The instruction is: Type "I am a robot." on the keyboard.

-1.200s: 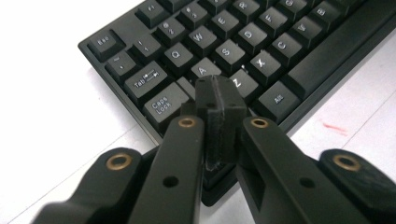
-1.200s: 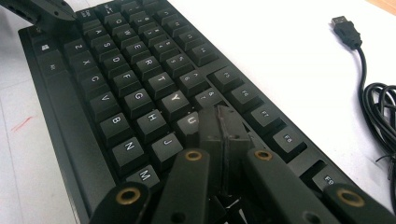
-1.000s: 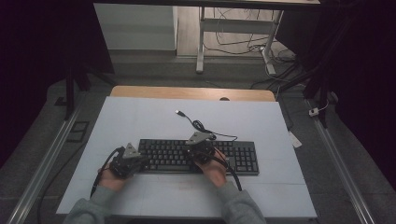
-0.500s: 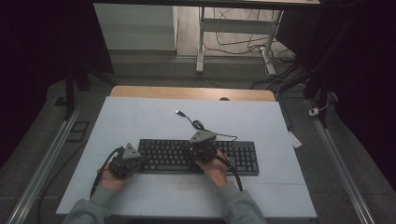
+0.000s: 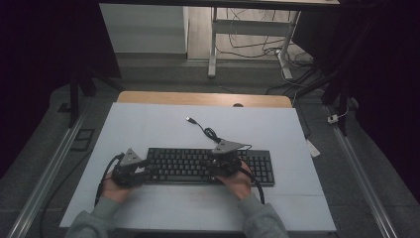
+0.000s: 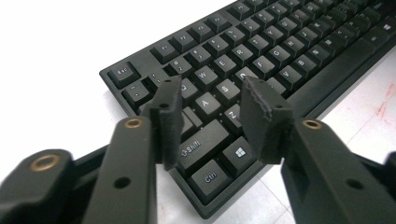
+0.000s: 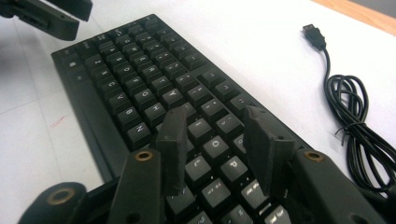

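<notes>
My left claw (image 5: 143,169) hovers at the keyboard's 9 o'clock end, jaws apart and just been opening, nothing between them but air over the Shift and A keys. The black keyboard (image 5: 198,166) lies flat, lengthwise across the white bench (image 5: 148,124), near its 6 o'clock edge. My right claw (image 5: 218,166) sits over the O, L and P keys, jaws likewise just spread, gripping nothing. The coiled USB cable (image 5: 210,133) rests at the keyboard's 12 o'clock.
</notes>
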A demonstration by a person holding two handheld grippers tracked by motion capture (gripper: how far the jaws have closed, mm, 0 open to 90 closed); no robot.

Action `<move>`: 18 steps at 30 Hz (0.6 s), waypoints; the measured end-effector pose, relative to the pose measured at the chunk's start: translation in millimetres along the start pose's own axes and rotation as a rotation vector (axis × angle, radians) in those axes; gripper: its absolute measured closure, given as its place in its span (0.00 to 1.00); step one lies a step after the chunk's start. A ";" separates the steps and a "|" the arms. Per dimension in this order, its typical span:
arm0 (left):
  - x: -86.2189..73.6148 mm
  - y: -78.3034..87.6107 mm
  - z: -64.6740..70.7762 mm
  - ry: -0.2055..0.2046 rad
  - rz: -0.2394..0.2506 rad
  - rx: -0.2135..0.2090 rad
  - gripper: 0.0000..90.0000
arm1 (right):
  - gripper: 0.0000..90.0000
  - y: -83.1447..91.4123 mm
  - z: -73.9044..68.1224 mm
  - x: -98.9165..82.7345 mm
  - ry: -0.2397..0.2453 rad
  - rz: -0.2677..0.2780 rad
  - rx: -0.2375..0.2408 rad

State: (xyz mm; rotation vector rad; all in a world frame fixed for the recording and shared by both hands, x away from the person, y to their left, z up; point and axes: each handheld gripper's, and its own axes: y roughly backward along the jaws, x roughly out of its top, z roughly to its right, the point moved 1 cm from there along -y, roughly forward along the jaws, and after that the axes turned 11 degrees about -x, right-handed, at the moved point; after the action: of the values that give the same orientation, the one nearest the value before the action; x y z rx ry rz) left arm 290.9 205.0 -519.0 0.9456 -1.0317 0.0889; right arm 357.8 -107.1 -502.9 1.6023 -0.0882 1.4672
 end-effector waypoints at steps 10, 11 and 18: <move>3.4 4.4 -2.2 0.025 0.014 -0.004 0.50 | 0.63 20.5 5.1 -9.9 0.012 0.011 -0.001; 3.4 4.4 -2.2 0.025 0.014 -0.004 0.50 | 0.63 20.5 5.1 -9.9 0.012 0.011 -0.001; 5.4 6.8 -4.1 0.046 0.010 -0.006 0.42 | 0.63 33.3 15.7 -19.5 -0.008 0.011 -0.010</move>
State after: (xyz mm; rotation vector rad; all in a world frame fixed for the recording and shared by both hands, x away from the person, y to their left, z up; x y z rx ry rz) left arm 293.5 210.2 -511.3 0.9288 -0.9937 0.1151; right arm 343.9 -146.1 -497.7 1.6021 -0.1095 1.4664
